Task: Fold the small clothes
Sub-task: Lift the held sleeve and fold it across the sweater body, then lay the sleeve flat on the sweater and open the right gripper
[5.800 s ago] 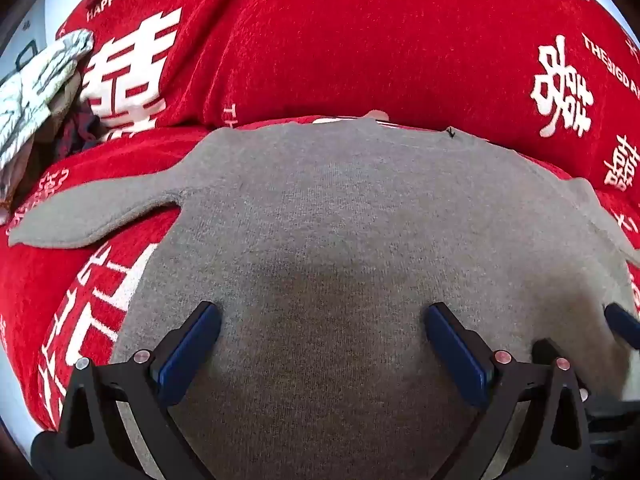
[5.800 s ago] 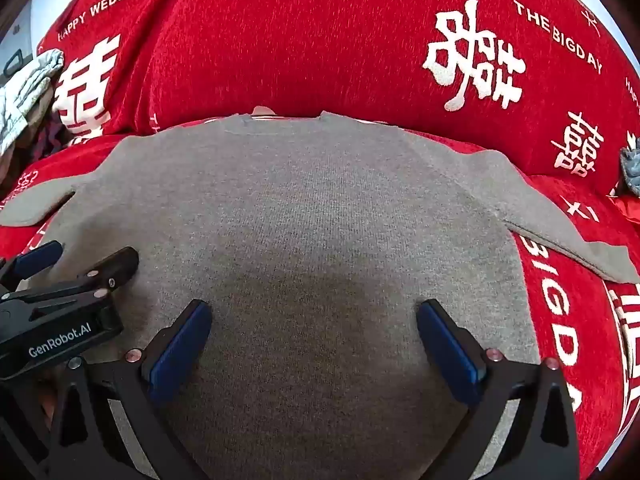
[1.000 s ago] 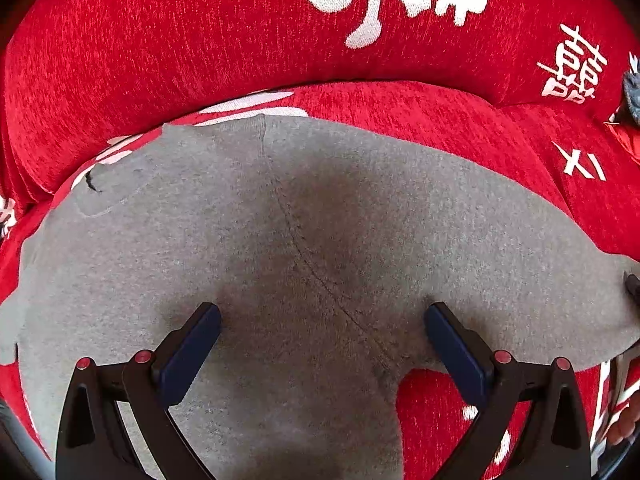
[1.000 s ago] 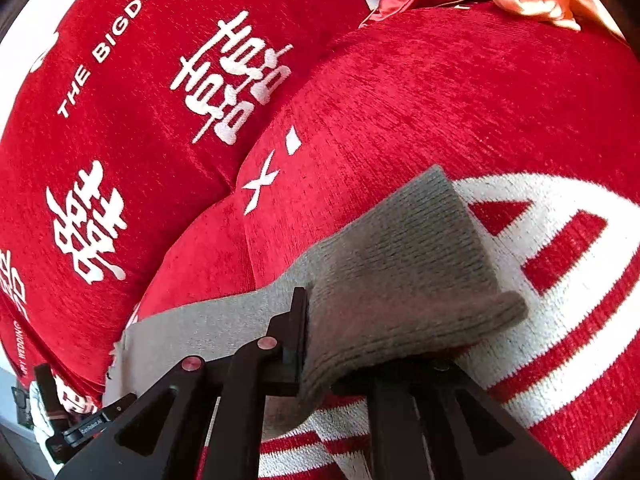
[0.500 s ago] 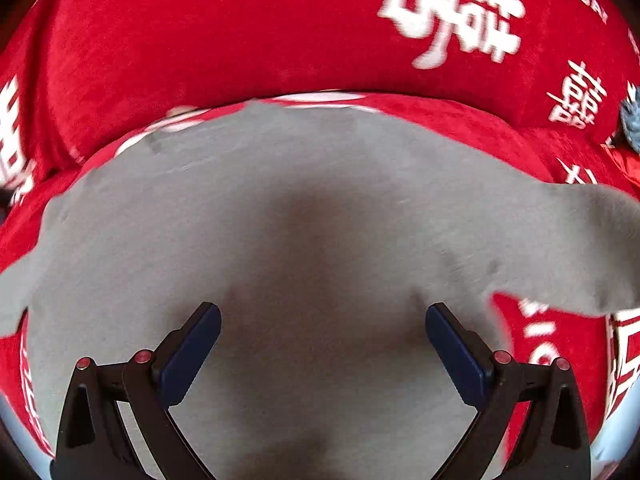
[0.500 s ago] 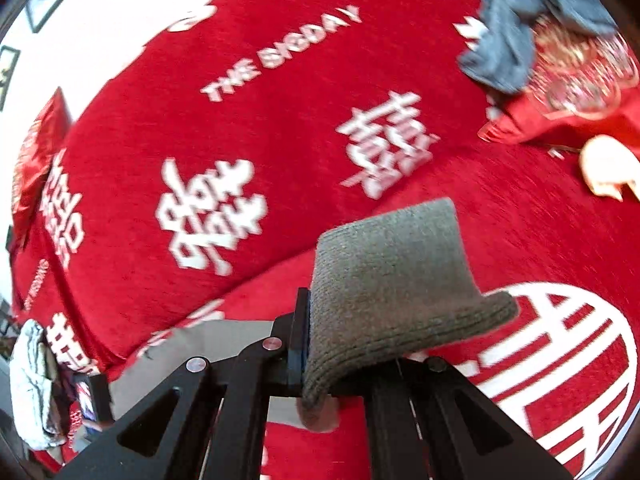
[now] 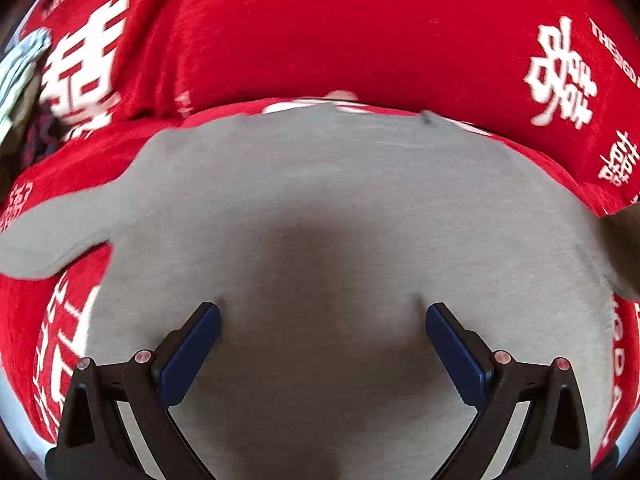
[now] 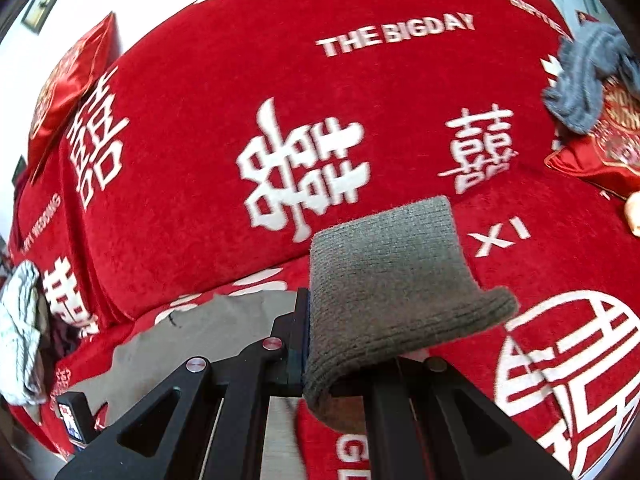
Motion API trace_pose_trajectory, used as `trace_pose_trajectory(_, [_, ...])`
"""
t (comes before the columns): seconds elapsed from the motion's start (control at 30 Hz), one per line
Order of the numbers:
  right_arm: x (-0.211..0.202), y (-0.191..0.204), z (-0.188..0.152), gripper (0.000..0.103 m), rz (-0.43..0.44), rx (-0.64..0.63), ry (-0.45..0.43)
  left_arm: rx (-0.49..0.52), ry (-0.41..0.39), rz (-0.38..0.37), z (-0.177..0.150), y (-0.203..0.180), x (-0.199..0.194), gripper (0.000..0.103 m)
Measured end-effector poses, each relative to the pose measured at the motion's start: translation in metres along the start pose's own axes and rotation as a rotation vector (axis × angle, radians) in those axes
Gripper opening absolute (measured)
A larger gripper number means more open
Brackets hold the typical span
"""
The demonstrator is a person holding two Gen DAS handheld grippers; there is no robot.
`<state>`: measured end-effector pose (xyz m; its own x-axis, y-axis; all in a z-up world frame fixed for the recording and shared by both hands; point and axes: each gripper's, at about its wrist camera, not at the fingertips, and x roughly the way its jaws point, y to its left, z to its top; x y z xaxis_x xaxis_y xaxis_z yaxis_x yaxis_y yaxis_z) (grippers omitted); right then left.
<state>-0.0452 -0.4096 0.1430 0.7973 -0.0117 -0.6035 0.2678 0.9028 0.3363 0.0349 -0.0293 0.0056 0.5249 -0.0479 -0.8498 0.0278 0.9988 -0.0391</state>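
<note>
A grey knit sweater point(image 7: 320, 208) lies spread flat on a red sofa cover. My left gripper point(image 7: 322, 320) hovers open over the middle of its body, nothing between the blue pads. The sweater's left sleeve point(image 7: 52, 236) trails off to the left. My right gripper point(image 8: 316, 332) is shut on the ribbed cuff of the right sleeve point(image 8: 388, 276), which is lifted off the seat and curls over the jaws. In the right wrist view the sweater's body point(image 8: 200, 332) shows low at left. The raised sleeve point(image 7: 624, 240) enters the left wrist view at the right edge.
The red sofa backrest point(image 8: 280, 100) with white lettering rises behind the sweater. A grey garment point(image 8: 588, 76) and a red embroidered cushion point(image 8: 600, 156) lie at the right end. A pale crumpled cloth point(image 8: 20, 328) sits at the left end.
My right gripper has risen with the sleeve cuff off the seat and rolled. My left gripper has swept left across the sweater, from its right shoulder to the middle of its body.
</note>
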Motion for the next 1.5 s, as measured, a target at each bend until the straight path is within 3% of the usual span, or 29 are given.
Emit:
trace_pose_trajectory(0.27, [0.023, 0.060, -0.014, 0.005, 0.002, -0.066, 0.044, 0.030, -0.089, -0.051, -0.021, 0.022, -0.006, 0.103])
trace_pose_trajectory(0.47, [0.039, 0.105, -0.029, 0.005, 0.006, -0.129, 0.071, 0.000, -0.113, -0.003, -0.027, 0.028, -0.015, 0.103])
trace_pose_trajectory(0.77, [0.066, 0.166, -0.055, 0.006, 0.028, -0.211, 0.123, 0.030, -0.158, -0.040, -0.049, 0.045, -0.023, 0.103])
trace_pose_trajectory(1.23, [0.104, 0.259, -0.112, 0.005, 0.097, -0.378, 0.228, 0.016, -0.183, -0.103, -0.054, 0.053, -0.026, 0.102])
trace_pose_trajectory(1.5, [0.126, 0.281, -0.136, 0.006, 0.159, -0.448, 0.318, 0.011, -0.191, -0.120, -0.056, 0.055, -0.028, 0.102])
